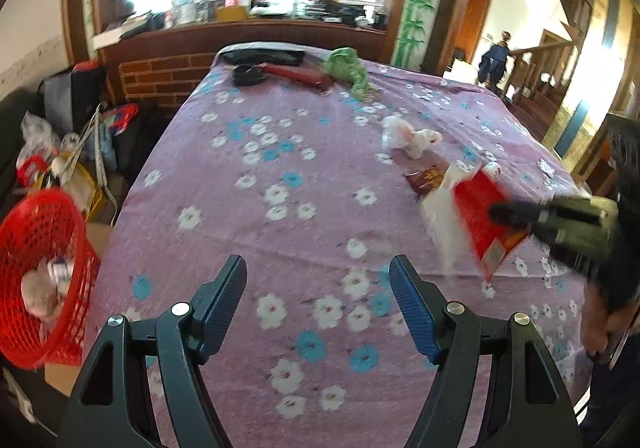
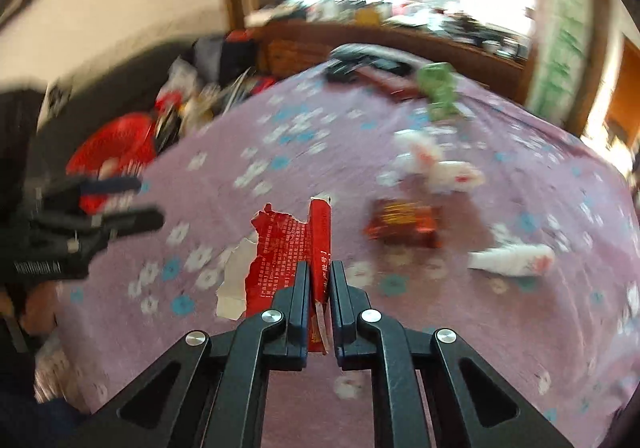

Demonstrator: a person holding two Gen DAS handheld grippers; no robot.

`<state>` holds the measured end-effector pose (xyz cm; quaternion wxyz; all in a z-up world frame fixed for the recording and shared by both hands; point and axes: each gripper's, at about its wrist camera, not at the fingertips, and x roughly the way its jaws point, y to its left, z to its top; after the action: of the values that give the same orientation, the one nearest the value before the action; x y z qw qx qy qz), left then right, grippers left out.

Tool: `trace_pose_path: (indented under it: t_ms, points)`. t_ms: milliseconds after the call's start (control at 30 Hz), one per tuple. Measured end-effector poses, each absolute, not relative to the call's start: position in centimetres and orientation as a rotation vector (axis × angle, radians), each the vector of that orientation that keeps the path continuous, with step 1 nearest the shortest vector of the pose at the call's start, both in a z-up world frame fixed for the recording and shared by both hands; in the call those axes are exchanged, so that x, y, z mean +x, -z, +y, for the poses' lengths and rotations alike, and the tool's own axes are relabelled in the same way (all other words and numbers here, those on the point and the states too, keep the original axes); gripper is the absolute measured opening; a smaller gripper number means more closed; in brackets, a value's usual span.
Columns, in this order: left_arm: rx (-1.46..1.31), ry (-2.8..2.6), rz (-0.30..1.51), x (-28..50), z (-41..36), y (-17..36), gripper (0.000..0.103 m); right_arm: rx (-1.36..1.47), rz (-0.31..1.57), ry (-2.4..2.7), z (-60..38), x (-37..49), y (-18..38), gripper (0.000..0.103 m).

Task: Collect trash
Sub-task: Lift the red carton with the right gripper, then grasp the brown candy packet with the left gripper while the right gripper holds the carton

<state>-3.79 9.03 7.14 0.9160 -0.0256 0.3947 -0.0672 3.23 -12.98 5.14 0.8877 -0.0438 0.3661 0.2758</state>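
My right gripper is shut on a torn red and white paper wrapper and holds it above the purple flowered tablecloth. The same wrapper and right gripper show at the right of the left wrist view. My left gripper is open and empty over the near part of the cloth. A red mesh basket with some trash in it stands off the table's left edge. A dark red packet and crumpled white wrappers lie on the cloth.
A green cloth, a red stick-like item and black items lie at the far end. Bags and clutter fill the floor at left. Another white wrapper lies at right.
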Motion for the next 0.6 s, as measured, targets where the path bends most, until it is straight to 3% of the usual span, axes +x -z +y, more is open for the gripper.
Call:
trace_pose_path:
  t_ms: [300, 367, 433, 600]
  points:
    - [0.154, 0.307, 0.822, 2.4, -0.3, -7.6, 0.081, 0.377, 0.683, -0.377, -25.0, 7.2, -4.4, 0.009]
    - [0.234, 0.293, 0.785, 3.5, -2.5, -7.4, 0.081, 0.378, 0.664, -0.354, -25.8, 7.3, -4.5, 0.009]
    - [0.330, 0.300, 0.763, 4.6, -4.6, -6.7, 0.088, 0.418, 0.659, -0.360, -26.6, 7.4, -4.5, 0.009]
    - [0.466, 0.307, 0.815, 7.6, -7.3, -3.9, 0.088, 0.463, 0.672, -0.374, -27.6, 7.5, -3.9, 0.009]
